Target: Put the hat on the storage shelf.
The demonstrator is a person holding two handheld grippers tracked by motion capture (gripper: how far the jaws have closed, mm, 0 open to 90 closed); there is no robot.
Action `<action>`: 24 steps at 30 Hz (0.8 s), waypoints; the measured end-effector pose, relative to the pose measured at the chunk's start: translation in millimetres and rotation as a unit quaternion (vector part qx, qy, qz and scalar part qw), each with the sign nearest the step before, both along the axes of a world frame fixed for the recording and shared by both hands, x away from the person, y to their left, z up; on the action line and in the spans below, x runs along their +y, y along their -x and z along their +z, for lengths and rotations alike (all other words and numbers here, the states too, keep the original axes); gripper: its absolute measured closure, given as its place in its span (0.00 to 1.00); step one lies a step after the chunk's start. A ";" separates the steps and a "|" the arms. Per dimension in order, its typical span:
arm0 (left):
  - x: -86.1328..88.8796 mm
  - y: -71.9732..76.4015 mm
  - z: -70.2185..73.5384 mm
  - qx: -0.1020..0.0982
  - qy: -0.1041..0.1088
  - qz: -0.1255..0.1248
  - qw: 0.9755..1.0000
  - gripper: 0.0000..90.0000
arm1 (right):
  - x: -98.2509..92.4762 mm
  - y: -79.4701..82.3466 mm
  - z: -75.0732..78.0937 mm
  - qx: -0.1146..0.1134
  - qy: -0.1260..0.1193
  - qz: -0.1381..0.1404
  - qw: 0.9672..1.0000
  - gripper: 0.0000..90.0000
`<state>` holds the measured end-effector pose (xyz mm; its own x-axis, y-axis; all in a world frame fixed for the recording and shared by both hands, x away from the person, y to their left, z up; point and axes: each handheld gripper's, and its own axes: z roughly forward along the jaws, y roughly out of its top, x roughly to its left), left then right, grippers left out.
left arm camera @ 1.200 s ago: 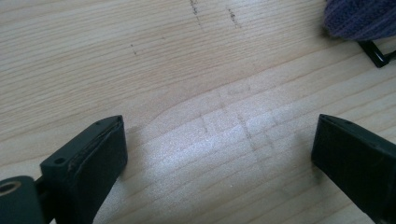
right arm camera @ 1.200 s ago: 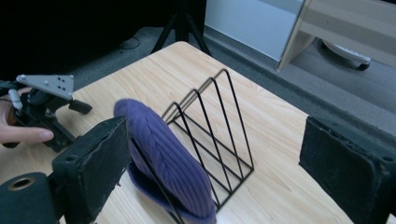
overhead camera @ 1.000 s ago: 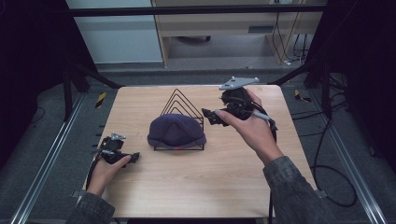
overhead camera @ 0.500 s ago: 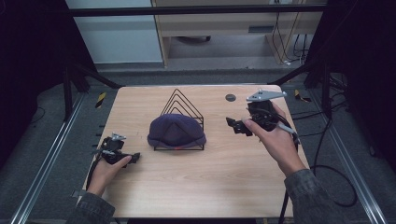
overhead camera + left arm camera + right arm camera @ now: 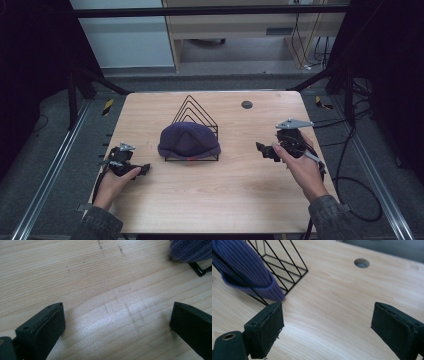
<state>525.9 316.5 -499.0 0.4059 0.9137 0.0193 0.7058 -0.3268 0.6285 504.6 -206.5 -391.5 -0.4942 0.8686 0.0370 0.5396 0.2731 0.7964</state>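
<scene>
Both grippers are spread wide with nothing between the jaws: the left gripper (image 5: 145, 169) low at the left of the high view, the right gripper (image 5: 260, 149) at mid-right, both apart from the cap. The purple knit cap (image 5: 189, 141) sits draped over the black wire rack (image 5: 196, 111) at the table's (image 5: 225, 200) centre. It looks soft, light and floppy, so pinching its thick folded brim seems best.

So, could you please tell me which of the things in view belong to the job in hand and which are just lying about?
Belonging to the job:
- purple knitted hat, draped over the rack
- black wire rack
- left tongs, open, empty
- right tongs, open, empty

Just lying about:
- round hole in the table
- yellow-and-black pieces on the floor
</scene>
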 end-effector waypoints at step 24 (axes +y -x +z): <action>0.0 0.1 -0.5 -0.003 0.000 0.000 1.000 0.00 | -30.5 -4.0 -100.7 0.077 -0.001 -0.058 0.995 0.16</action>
